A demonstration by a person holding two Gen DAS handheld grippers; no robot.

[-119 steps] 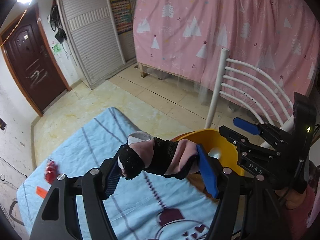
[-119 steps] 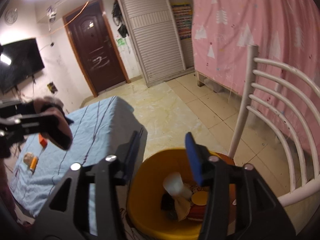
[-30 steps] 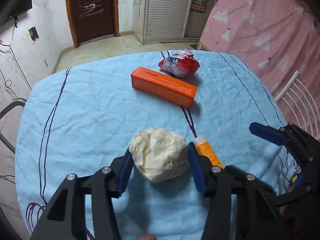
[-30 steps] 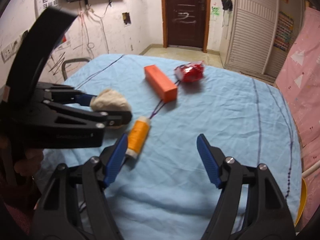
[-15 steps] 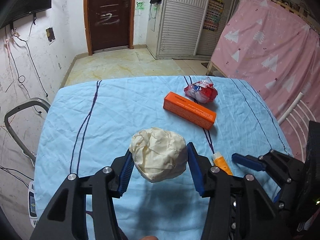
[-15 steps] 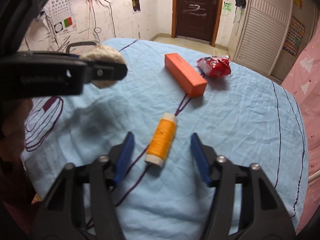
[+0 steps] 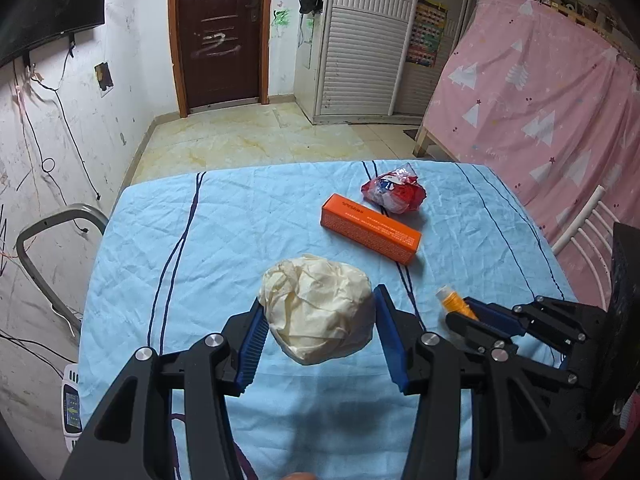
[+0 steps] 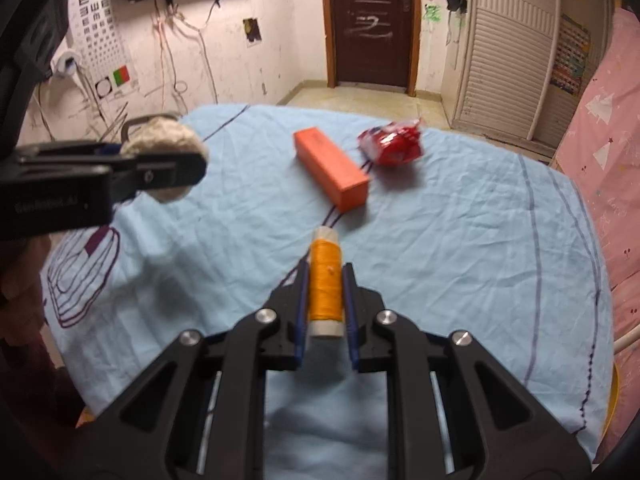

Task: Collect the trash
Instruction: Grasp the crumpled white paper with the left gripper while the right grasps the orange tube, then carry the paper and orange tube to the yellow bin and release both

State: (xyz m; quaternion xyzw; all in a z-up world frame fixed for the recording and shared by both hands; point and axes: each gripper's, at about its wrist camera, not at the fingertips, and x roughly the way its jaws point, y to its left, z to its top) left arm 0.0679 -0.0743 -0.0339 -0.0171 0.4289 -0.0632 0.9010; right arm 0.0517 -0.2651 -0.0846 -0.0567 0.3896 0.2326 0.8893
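The crumpled paper ball (image 7: 318, 314) sits clamped between the left gripper (image 7: 318, 334) pads, raised above the blue tablecloth (image 7: 240, 232) — the orange thread spool (image 8: 325, 290) is pinched lengthwise in the right gripper (image 8: 325, 304). Orange box (image 7: 370, 233) and red wrapper (image 7: 394, 192) lie beyond.

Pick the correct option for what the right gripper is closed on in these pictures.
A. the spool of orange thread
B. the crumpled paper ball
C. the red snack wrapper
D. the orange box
A. In the right wrist view the right gripper has its blue pads pressed on both sides of the spool of orange thread, while the orange box and red wrapper lie on the cloth beyond.
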